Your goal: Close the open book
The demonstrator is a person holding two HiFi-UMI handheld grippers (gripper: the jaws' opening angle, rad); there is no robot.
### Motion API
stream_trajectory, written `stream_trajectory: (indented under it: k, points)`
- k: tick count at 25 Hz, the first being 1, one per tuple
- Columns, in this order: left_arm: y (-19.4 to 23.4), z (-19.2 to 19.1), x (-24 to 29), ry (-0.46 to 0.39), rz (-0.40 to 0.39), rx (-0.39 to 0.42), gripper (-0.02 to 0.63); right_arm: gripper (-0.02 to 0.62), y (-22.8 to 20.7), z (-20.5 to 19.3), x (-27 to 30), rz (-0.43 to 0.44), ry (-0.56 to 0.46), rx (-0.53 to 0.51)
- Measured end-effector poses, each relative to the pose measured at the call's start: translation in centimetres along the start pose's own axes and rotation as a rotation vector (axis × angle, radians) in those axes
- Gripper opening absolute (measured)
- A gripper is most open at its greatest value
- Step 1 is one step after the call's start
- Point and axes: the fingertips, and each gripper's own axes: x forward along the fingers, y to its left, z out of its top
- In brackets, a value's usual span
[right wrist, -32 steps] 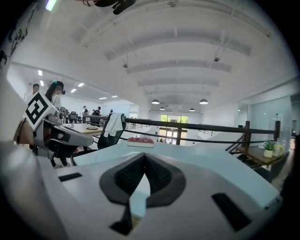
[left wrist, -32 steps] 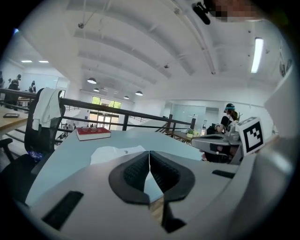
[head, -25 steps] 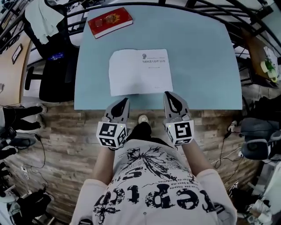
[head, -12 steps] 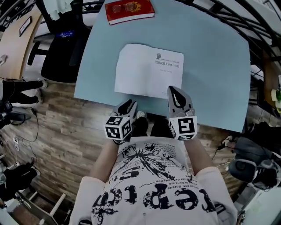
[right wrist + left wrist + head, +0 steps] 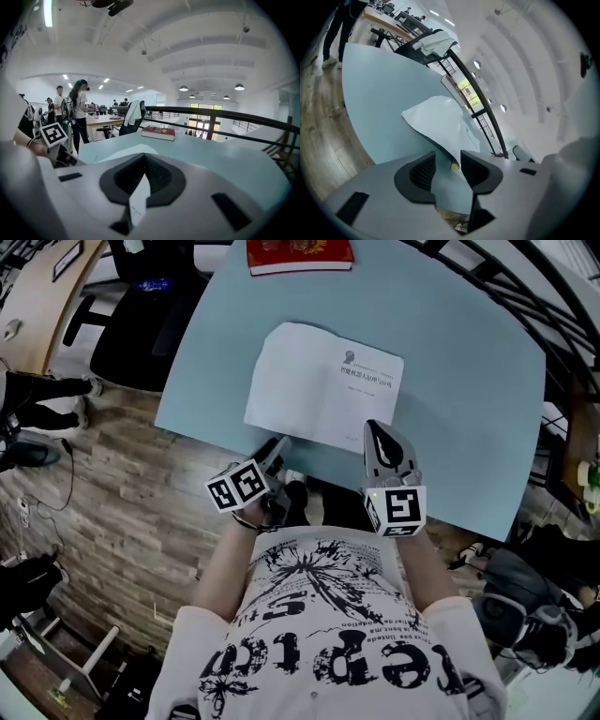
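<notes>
The open book (image 5: 323,385) lies flat with white pages up, near the front of the light blue table (image 5: 469,381). My left gripper (image 5: 278,443) is rolled onto its side at the book's near left corner, by the table's front edge. Its jaws are opening. In the left gripper view the book's (image 5: 440,117) lifted page edge runs into the gap of that gripper (image 5: 449,157), and the pads do not press on it. My right gripper (image 5: 380,427) hovers at the book's near right corner with its fingertips together. A sliver of printed page shows behind its (image 5: 144,157) tips.
A red book (image 5: 300,254) lies at the table's far edge. A black chair (image 5: 141,324) with a garment stands beyond the left side. People (image 5: 79,112) stand at desks further left. A dark railing (image 5: 220,115) runs behind the table, and wooden floor (image 5: 112,484) lies below.
The left gripper has rolled onto its side, sunk to the book's near left corner and opened its jaws. The right gripper has moved forward to the book's near right corner.
</notes>
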Motion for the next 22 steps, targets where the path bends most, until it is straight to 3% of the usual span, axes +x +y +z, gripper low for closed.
stream_trajectory:
  k: [4,9,13,22]
  points:
    - [0.3,0.2,0.8,-0.015,-0.019,-0.099,0.164,0.011,-0.2,0.5,-0.2,0.000,-0.014,-0.010]
    - [1.0,1.6,1.1,-0.046,-0.014,-0.157,0.157,0.011,-0.4,0.1,-0.7,-0.021,-0.008,-0.013]
    - [1.5,2.0,0.7,-0.058,-0.010,-0.201,0.071,0.011,-0.8,-0.1,-1.2,-0.053,-0.007,-0.007]
    - [-0.3,2.4,-0.2,-0.049,-0.087,-0.142,0.022,0.011,-1.4,0.1,-2.5,-0.130,-0.022,0.014]
